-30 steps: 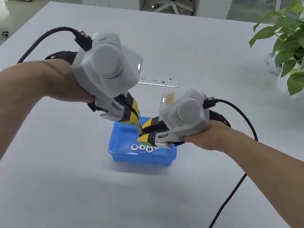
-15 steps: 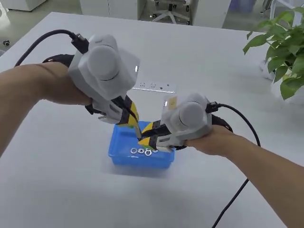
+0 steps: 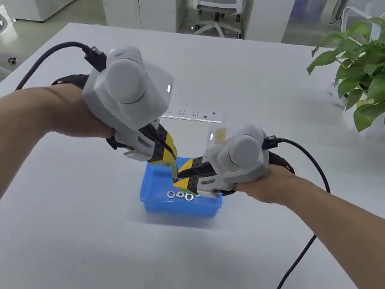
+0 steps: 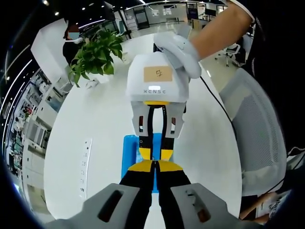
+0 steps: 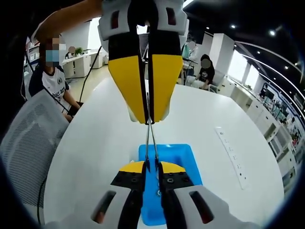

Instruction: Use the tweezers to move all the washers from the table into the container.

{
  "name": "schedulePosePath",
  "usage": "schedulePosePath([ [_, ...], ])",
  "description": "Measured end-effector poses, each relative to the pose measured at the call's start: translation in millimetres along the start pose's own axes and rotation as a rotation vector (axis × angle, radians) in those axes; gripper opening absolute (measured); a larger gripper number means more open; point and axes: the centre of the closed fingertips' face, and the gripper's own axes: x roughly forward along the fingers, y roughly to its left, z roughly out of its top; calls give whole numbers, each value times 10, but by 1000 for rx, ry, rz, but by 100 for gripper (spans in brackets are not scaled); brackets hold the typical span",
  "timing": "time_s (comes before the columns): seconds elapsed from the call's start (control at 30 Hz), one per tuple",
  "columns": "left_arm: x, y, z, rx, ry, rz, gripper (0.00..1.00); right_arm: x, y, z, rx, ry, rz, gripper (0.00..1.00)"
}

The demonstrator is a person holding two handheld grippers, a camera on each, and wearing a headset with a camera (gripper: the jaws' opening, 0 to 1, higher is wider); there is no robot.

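Right gripper view: thin metal tweezers (image 5: 149,130) span between the two tools. The left gripper (image 5: 148,119) pinches their upper end between its yellow pads. The right gripper (image 5: 152,168) has its jaws drawn nearly together around the lower end, so both appear clamped on the tweezers; whether the tips carry a washer is too small to tell.

Head view: both grippers meet over the blue container (image 3: 155,205) on the white table (image 3: 72,241). The washers (image 3: 180,195) I can make out lie in a row inside it, along the near wall.

Handling judgement:
- Washers: small flat steel rings, light, hard, slick; likely to skate or flip if nudged. Take one across the rim, one tip through the hole.
- Tweezers: springy and narrow, so they may twist in the pads. Squeeze mid-arm, gently.
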Motion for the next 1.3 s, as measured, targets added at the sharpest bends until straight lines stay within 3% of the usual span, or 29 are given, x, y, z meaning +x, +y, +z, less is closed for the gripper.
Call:
schedulePosePath([
  [0.33,-12,-8,17,-5,-11,4,5,-5,5,39,6,-22,-2,14],
  [0.63,-4,-38,-2,-6,-5,-1,5,-6,42,3,2,-6,4,10],
  [1.0,-3,-169,-121,-9,18,-26,5,-53,185,-64,-43,48,22,8],
  [1.3,106,-350,-292,-17,41,-51,5,-124,365,-191,-78,101,39,7],
])
